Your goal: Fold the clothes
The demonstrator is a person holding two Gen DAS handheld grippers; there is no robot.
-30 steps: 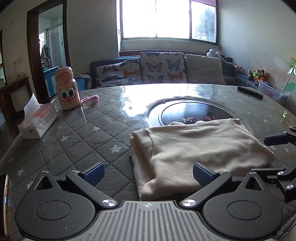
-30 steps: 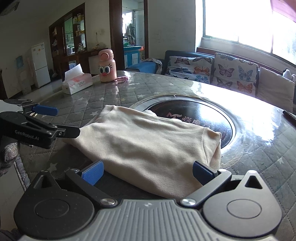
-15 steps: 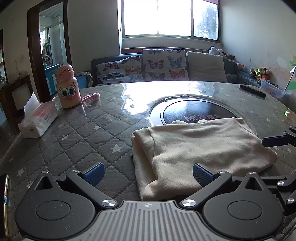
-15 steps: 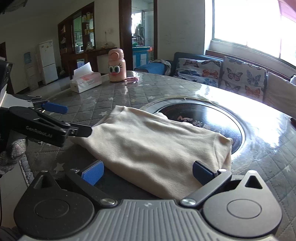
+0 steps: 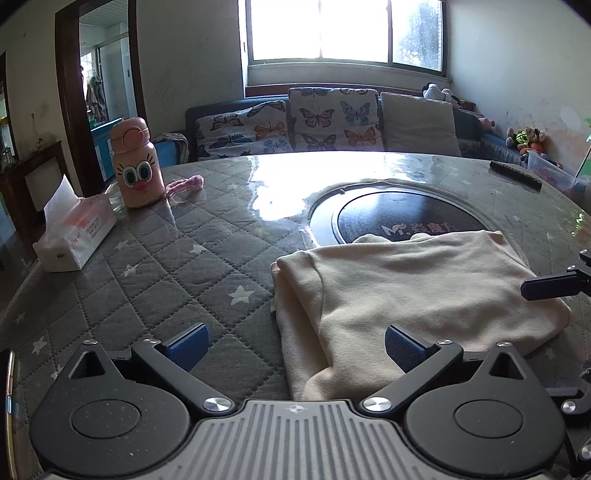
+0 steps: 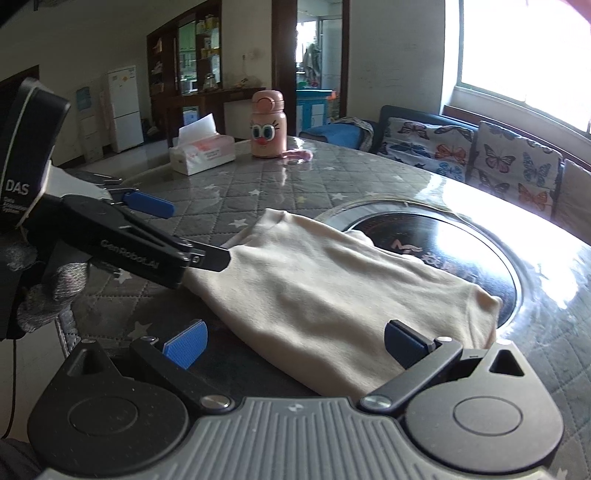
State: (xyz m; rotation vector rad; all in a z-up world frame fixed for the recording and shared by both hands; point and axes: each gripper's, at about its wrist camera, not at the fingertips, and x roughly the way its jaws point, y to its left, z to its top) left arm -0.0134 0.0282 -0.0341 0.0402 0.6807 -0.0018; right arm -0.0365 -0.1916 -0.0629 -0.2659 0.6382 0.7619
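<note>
Facing you, the folded cream garment [image 5: 413, 288] lay crosswise, its long axis running frame-left to frame-right, nearer your released right tool [image 6: 295, 341] than your equally released left tool [image 5: 295, 341].

i get harsh backlight from the blown-out window [image 5: 343, 31], white glare across the glossy table [image 5: 280, 184], strong fisheye bending at edges, focus sharp.

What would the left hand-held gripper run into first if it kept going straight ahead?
Most likely the near left corner of the folded cream garment, lying between the open left hand-held gripper fingers; depth is uncertain.
</note>
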